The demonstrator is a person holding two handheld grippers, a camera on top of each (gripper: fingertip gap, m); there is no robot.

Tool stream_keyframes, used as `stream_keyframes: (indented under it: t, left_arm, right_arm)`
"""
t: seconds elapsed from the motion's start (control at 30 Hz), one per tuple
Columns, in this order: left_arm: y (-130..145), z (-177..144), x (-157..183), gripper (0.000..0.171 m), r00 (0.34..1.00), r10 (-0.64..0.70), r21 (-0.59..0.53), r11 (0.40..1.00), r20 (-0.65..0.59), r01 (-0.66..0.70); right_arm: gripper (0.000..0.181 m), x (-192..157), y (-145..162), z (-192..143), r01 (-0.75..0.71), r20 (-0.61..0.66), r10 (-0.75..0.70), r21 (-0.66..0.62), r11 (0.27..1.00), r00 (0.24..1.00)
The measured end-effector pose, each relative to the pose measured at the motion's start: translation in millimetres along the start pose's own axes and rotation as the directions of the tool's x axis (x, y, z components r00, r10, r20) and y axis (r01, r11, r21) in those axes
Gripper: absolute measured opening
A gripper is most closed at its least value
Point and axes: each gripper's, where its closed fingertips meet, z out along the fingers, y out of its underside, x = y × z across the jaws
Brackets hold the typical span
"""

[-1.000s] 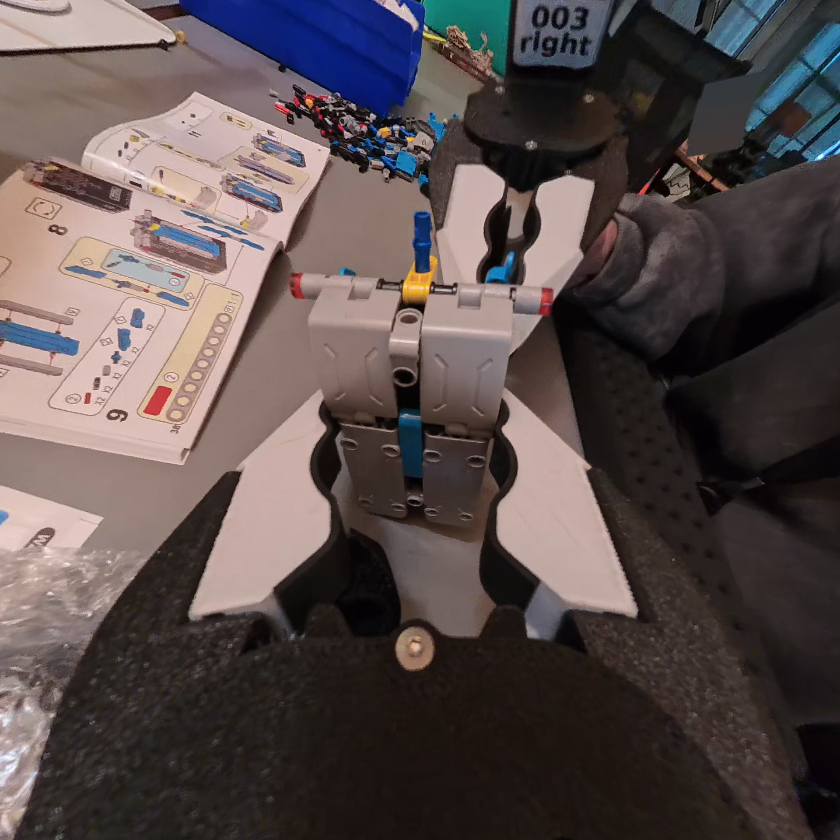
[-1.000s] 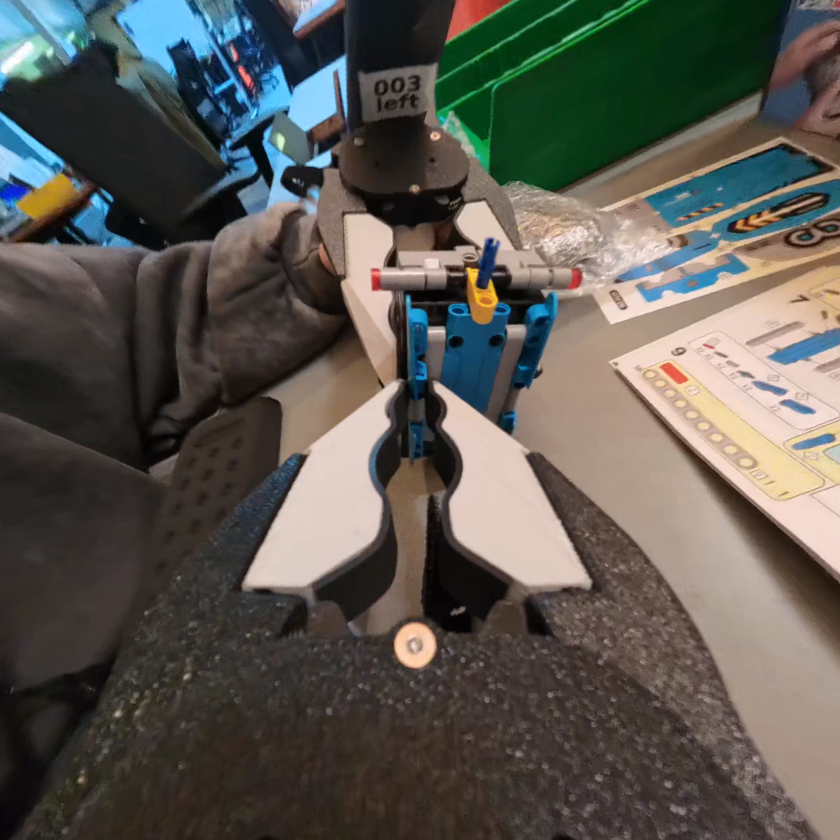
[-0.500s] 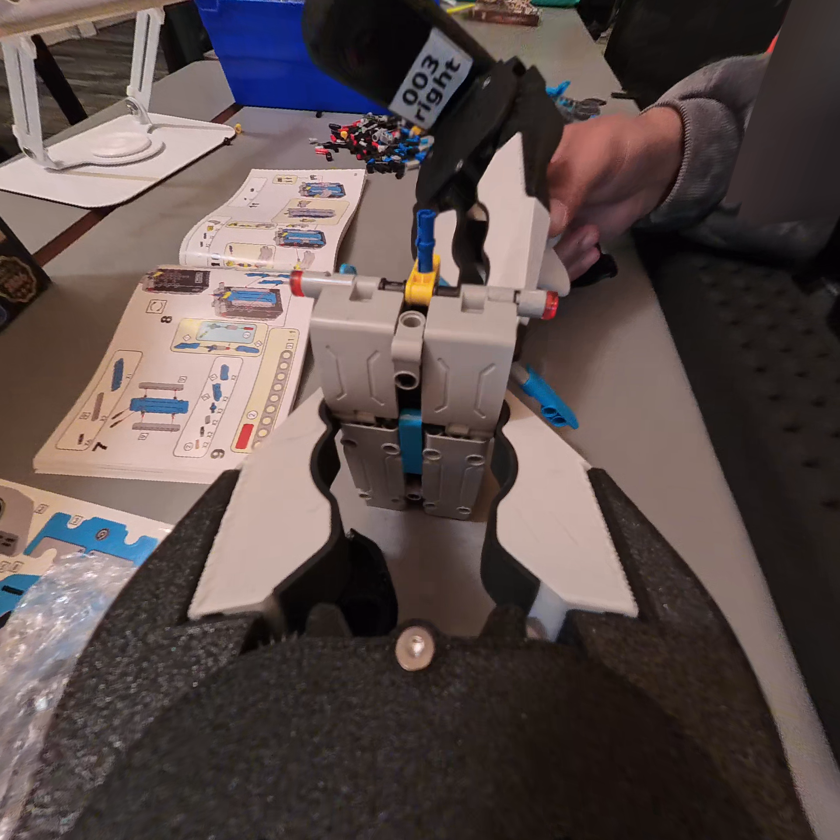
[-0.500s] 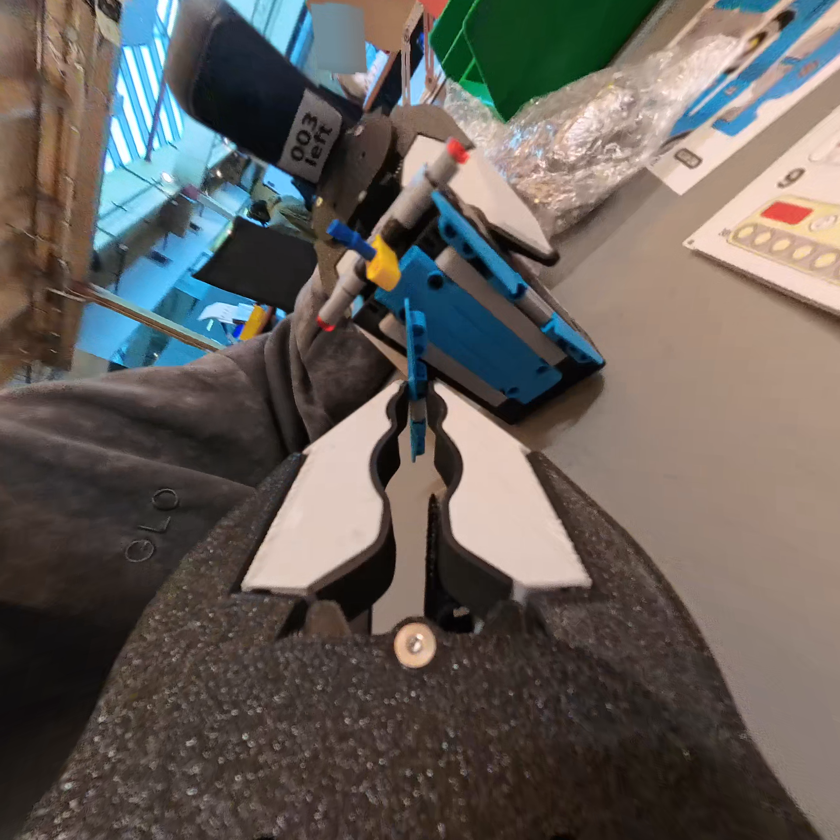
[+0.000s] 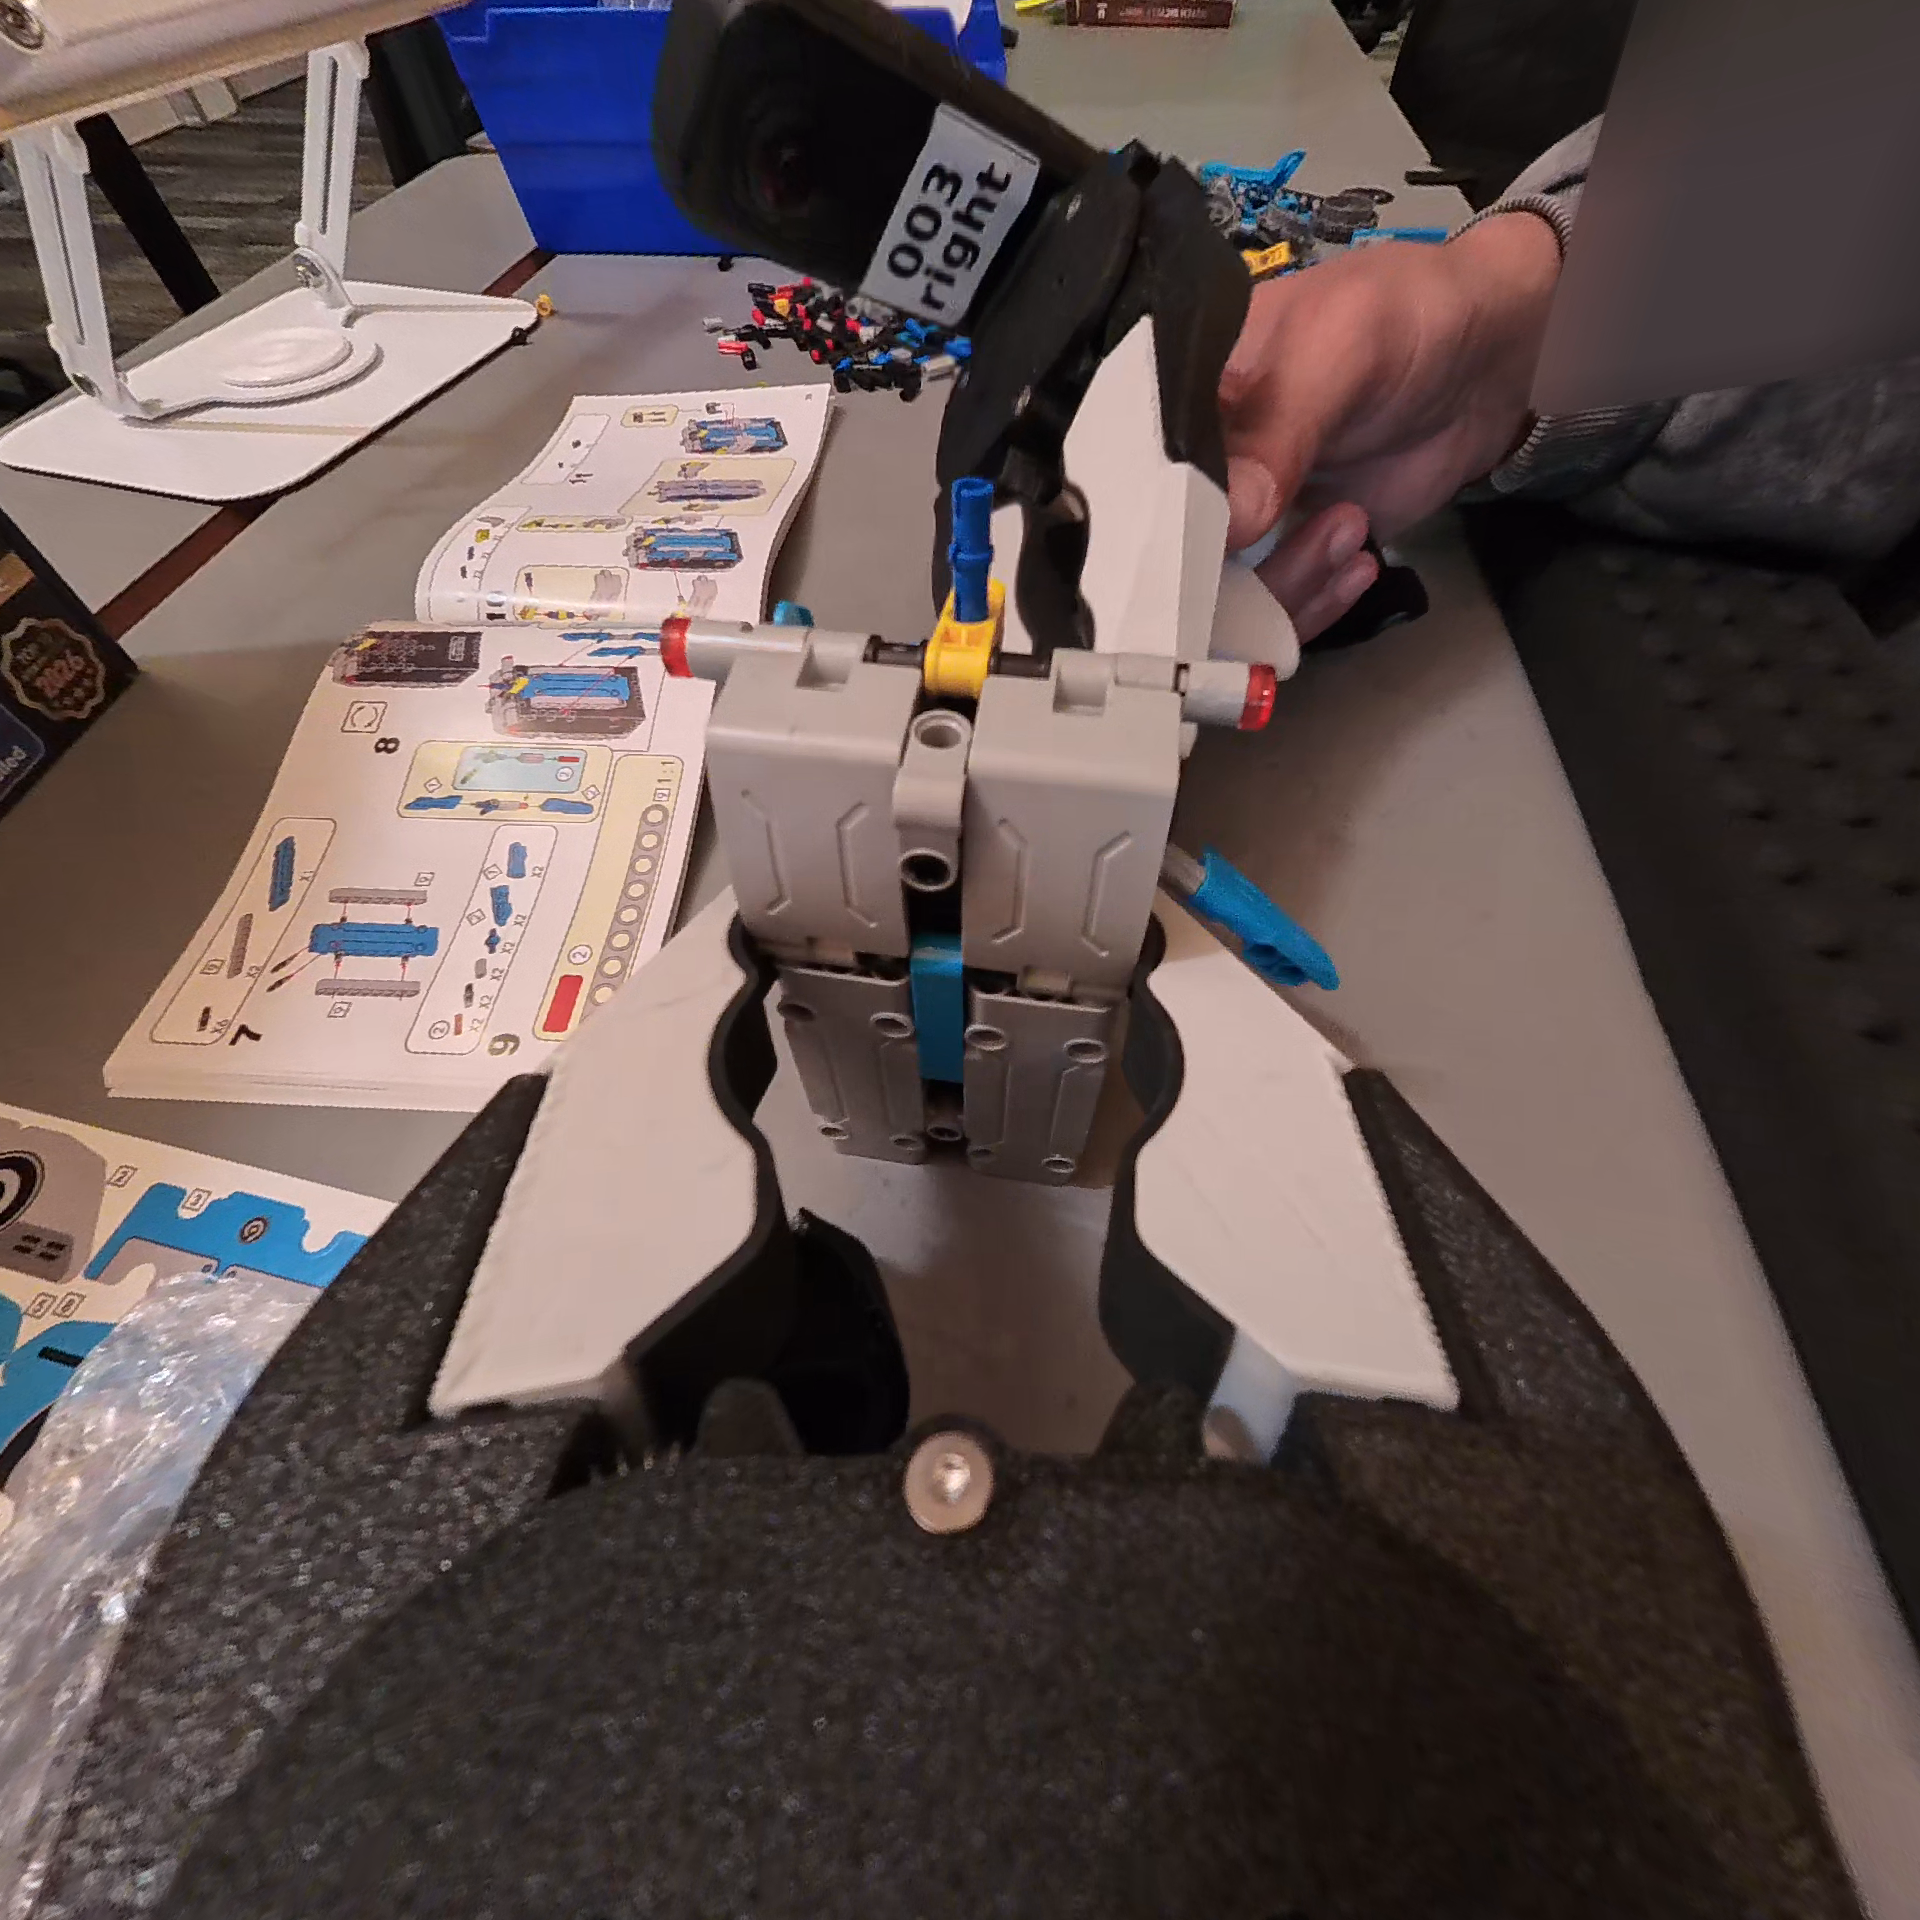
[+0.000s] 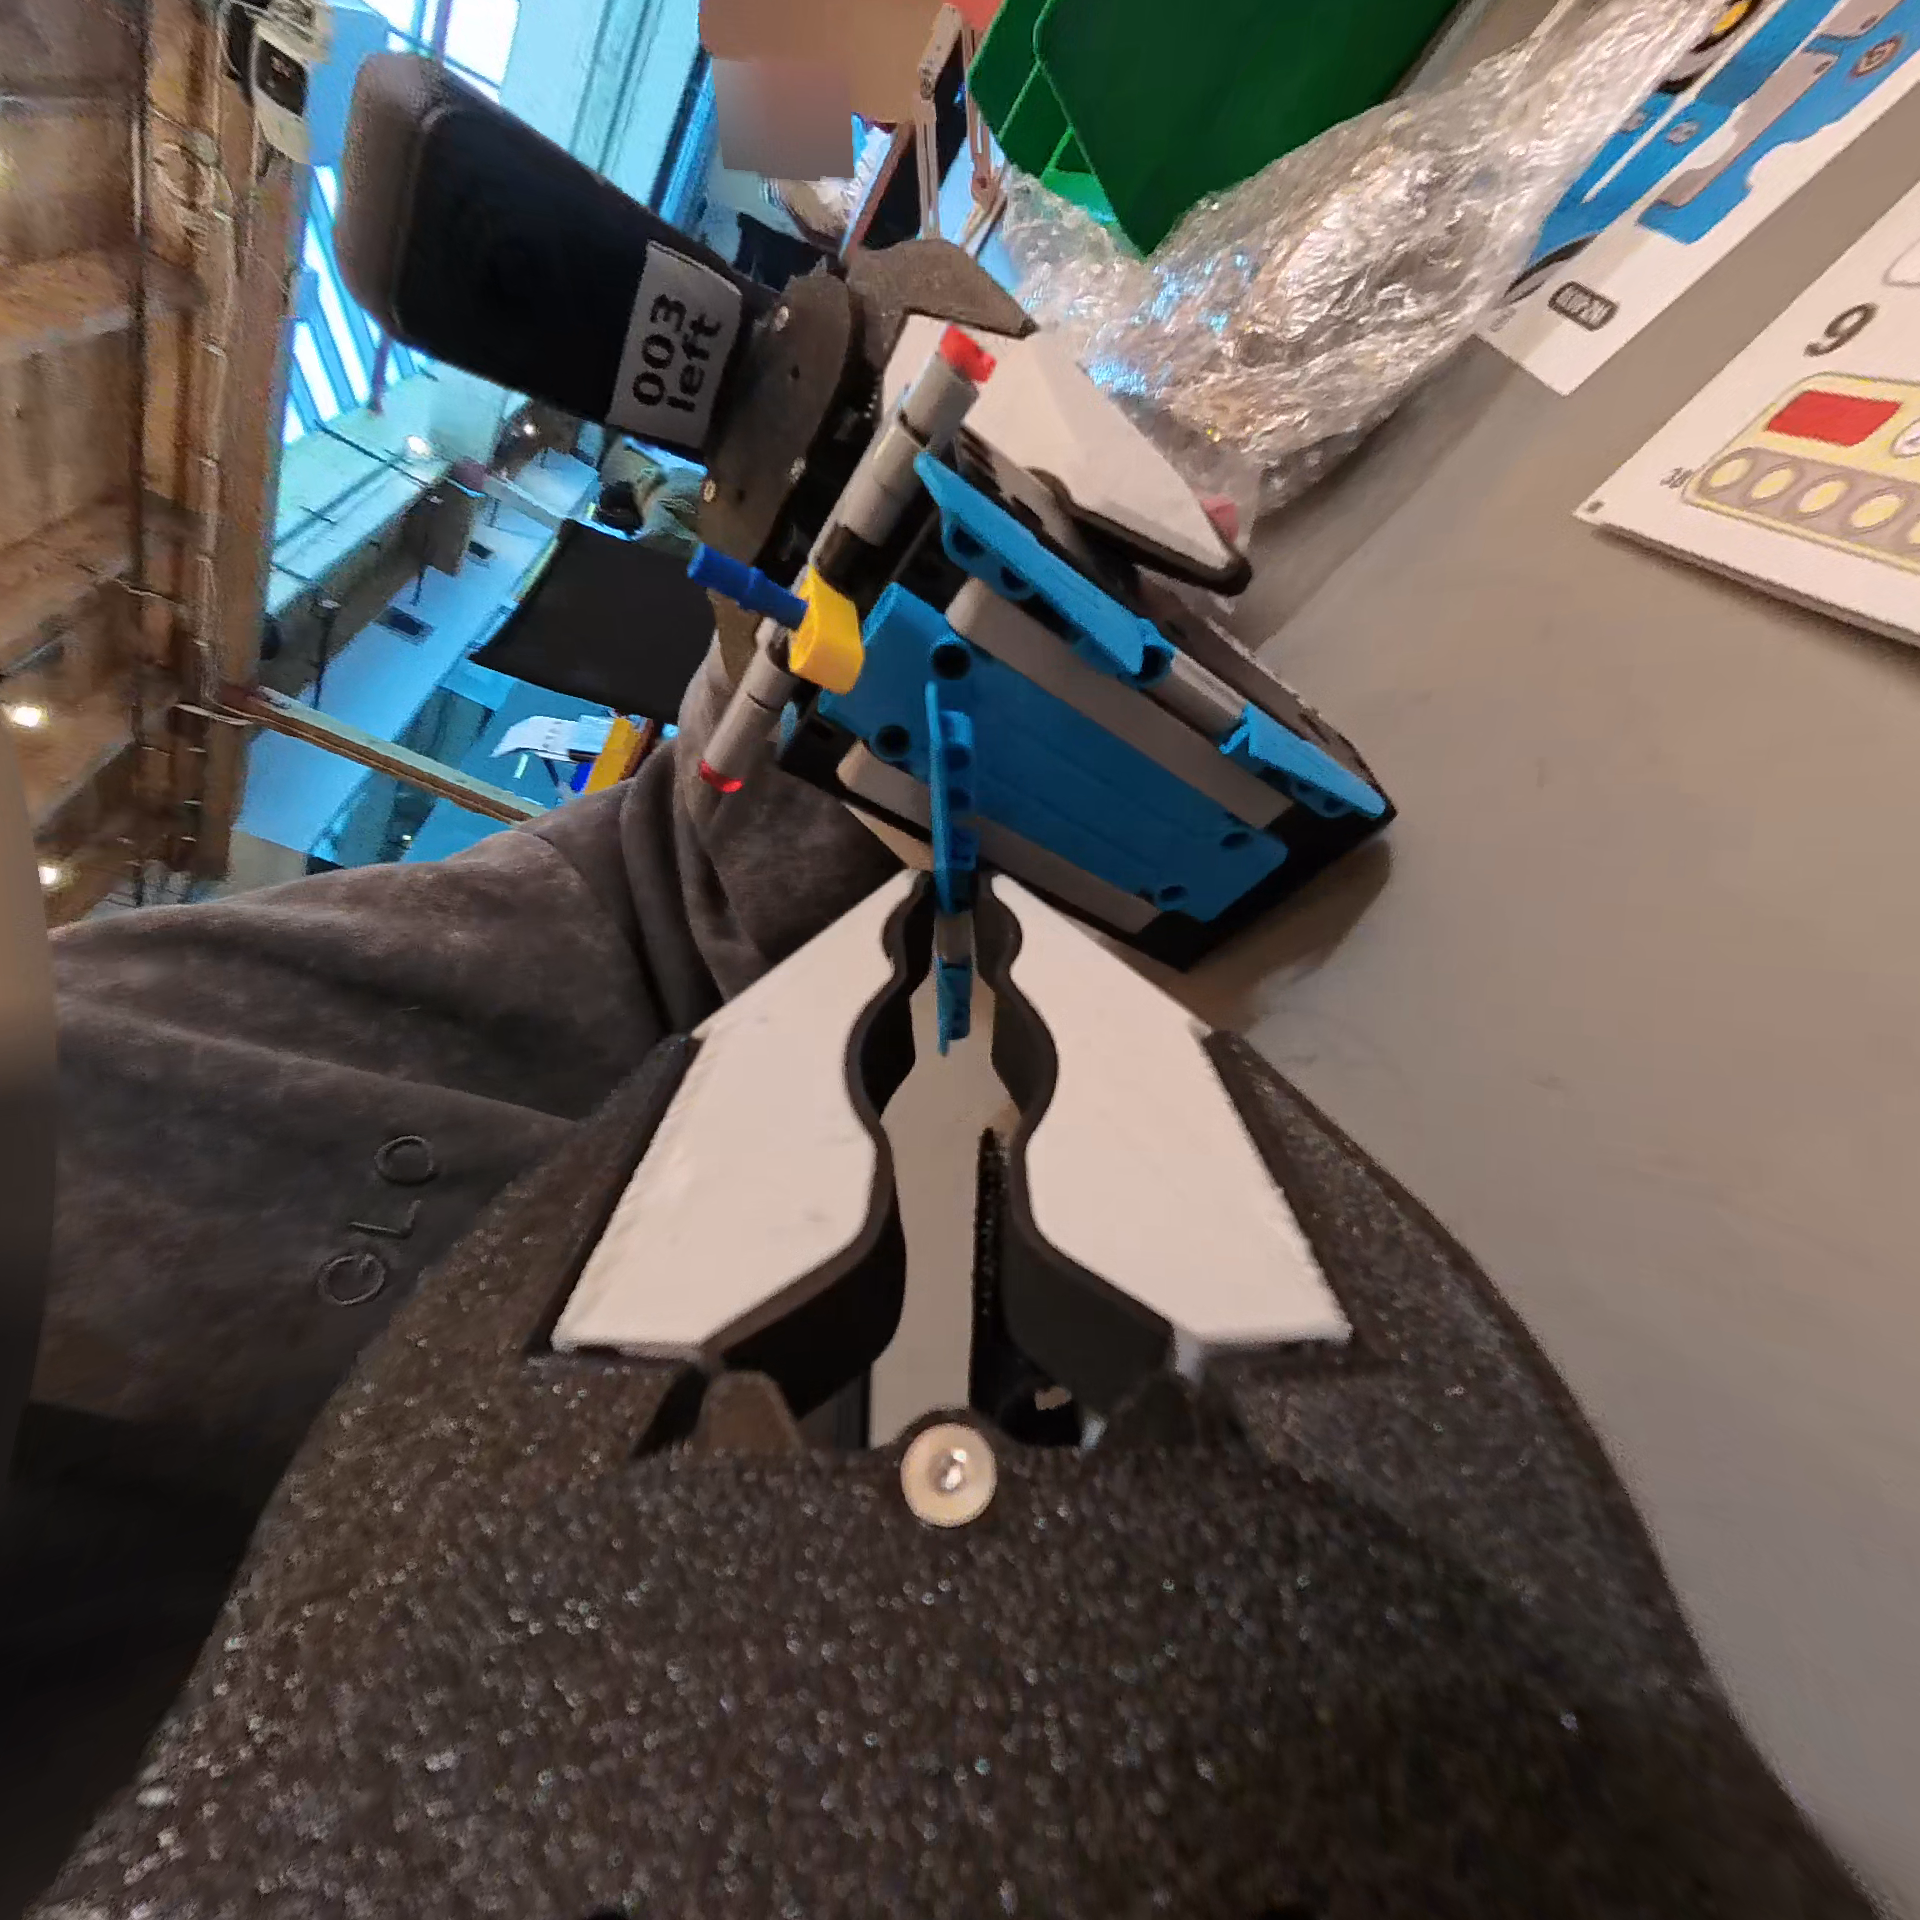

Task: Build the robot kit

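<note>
Brick model (image 5: pixel 940 894), centre of the left wrist view: grey panels with a blue strip between them, a grey axle with red ends across its top, and a yellow connector (image 5: pixel 966 649) bearing an upright blue pin (image 5: pixel 969 540). The left gripper (image 5: pixel 940 1023) clamps the model's lower part between its two white fingers (image 5: pixel 613 1205), jaws set to the model's width. In the right wrist view the same model (image 6: pixel 1049 727) lies tilted at centre, blue underside toward the camera, one corner resting on the grey table (image 6: pixel 1610 987); the left gripper's black body rises behind it at upper left.

Right gripper (image 6: pixel 948 935), lower centre of the right wrist view: jaws nearly together, pinching a thin blue beam (image 6: pixel 951 831) edge-on; the beam's upper part lies against the model's blue side. In the left wrist view this gripper (image 5: pixel 1081 499) hangs behind the model at upper centre, held by a hand (image 5: pixel 1382 416) at upper right.

Surroundings, left wrist view: open booklet (image 5: pixel 436 831) at left; a heap of small loose parts (image 5: pixel 842 332) at upper centre; blue bin (image 5: pixel 582 135) at top; white stand (image 5: pixel 239 343) at upper left; clear plastic bag (image 5: pixel 94 1455) at lower left. Right wrist view: green bin (image 6: pixel 1195 94) at top; crumpled plastic bag (image 6: pixel 1299 301) below it; grey sleeve (image 6: pixel 364 1091) at left.
</note>
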Motion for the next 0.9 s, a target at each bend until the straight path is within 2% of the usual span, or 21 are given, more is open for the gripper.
stream_keyframes:
  t: [0.13, 0.27, 0.4, 0.57, 0.9]
  left_arm:
    - [0.1, 0.2, -0.2, 0.066, 1.000, -0.001, -0.002, 1.000, 0.012, 0.001]
    - [-0.2, 1.6, -0.8, 0.066, 1.000, -0.018, -0.003, 1.000, 0.021, 0.018]
    - [-0.2, 2.7, -1.0, 0.066, 0.999, -0.028, -0.008, 1.000, 0.023, 0.028]
    - [0.0, 3.3, -2.4, 0.066, 0.999, -0.035, -0.016, 0.999, 0.032, 0.036]
    - [1.2, 0.0, -3.9, 0.067, 0.999, -0.041, -0.008, 0.999, 0.021, 0.042]
  right_arm:
    - [0.006, 0.1, 0.3, 1.0, -0.063, 0.031, 0.062, 0.011, 0.998, 0.998]
    - [0.006, 0.2, -0.5, 0.2, -0.055, 0.019, 0.055, 0.018, 0.998, 0.998]
    - [0.006, 0.2, -1.6, 1.1, 0.134, -0.102, -0.136, -0.029, 0.991, 0.985]
    - [0.007, 1.1, -2.7, 0.9, 0.387, -0.225, -0.405, -0.120, 0.914, 0.886]
    - [0.009, 0.8, -3.6, 2.5, 0.387, -0.186, -0.397, -0.088, 0.918, 0.899]
